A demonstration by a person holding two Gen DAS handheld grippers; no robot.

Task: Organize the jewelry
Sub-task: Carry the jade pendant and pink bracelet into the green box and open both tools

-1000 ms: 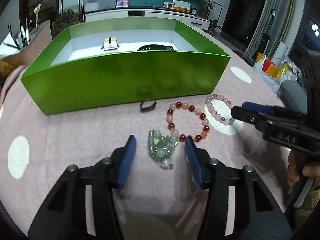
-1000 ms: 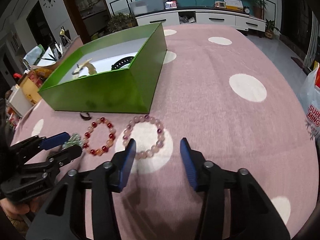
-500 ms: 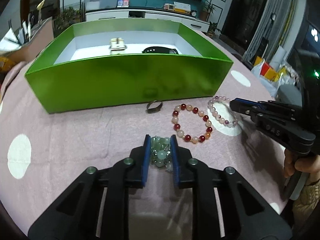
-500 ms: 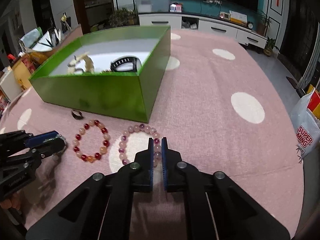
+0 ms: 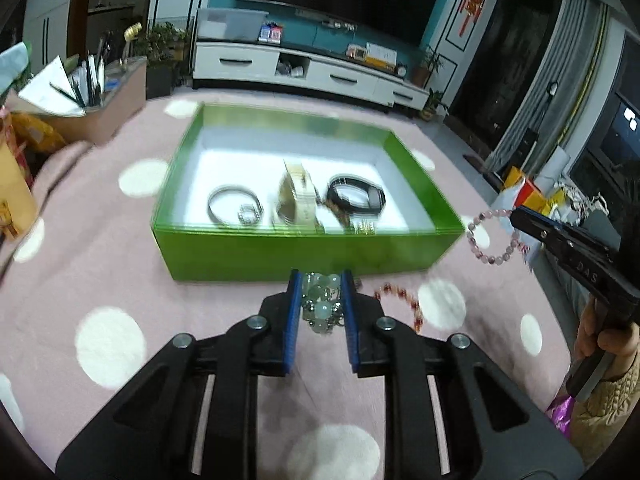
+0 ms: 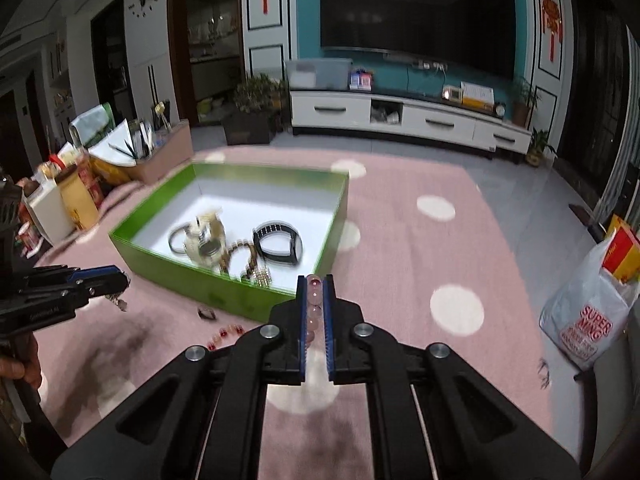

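Observation:
My left gripper (image 5: 320, 278) is shut on a green bead bracelet (image 5: 320, 306) and holds it above the pink dotted tablecloth, just short of the green box (image 5: 304, 258). My right gripper (image 6: 315, 280) is shut on a pink bead bracelet (image 6: 314, 300). In the left wrist view that pink bead bracelet (image 5: 486, 236) dangles from the right gripper (image 5: 515, 215) beside the box's right corner. A red bead bracelet (image 5: 400, 300) lies on the cloth. The box holds a silver bangle (image 5: 232, 204), a gold watch (image 5: 296, 196) and a black band (image 5: 356, 196).
A small dark ring (image 6: 206, 313) lies on the cloth by the box's front wall (image 6: 240, 296). A cardboard box of papers (image 5: 92, 108) stands at the far left. A white plastic bag (image 6: 592, 312) sits off the table's right side.
Both grippers closed on their bracelets, green in the left and pink in the right, and rose off the cloth with them. The box's inside now shows from higher up.

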